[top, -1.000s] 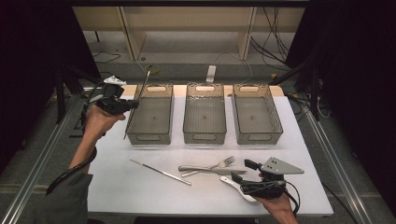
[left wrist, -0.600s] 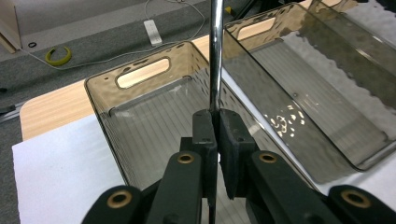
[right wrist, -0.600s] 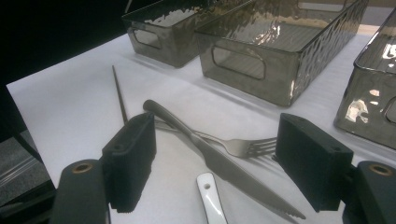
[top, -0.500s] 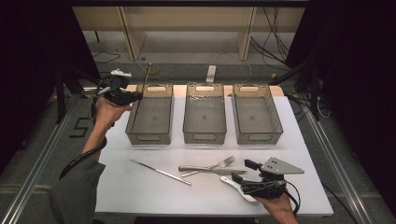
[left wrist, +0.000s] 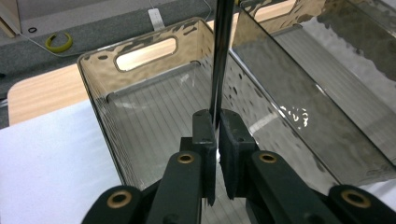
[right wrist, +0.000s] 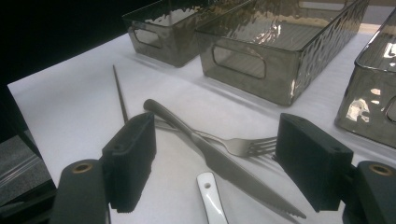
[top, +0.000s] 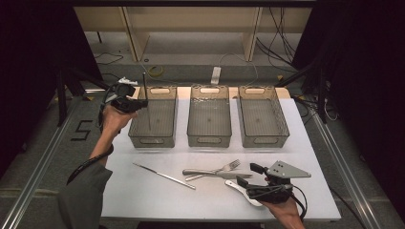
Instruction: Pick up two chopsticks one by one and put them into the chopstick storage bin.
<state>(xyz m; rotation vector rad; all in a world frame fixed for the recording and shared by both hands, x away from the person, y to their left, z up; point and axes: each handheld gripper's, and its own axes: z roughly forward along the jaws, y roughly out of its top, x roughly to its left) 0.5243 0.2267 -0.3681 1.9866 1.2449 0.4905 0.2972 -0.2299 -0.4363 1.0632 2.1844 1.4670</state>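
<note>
- Chopstick (top: pixel 147 102): upright, clamped between the jaws of the left gripper (top: pixel 138 103), lower end inside the left bin (top: pixel 154 138).
- Left bin: at 10 o'clock on the white mat (top: pixel 143 191).
- Right gripper (top: pixel 248 175): jaws wide, at 5 o'clock, over the knife (top: pixel 215 174), fork (top: pixel 224 168) and white spoon (top: pixel 241 191).

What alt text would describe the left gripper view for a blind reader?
The left gripper is shut on a thin metal rod, held upright over the smoky clear bin. A second bin stands beside it on the white table.
</note>
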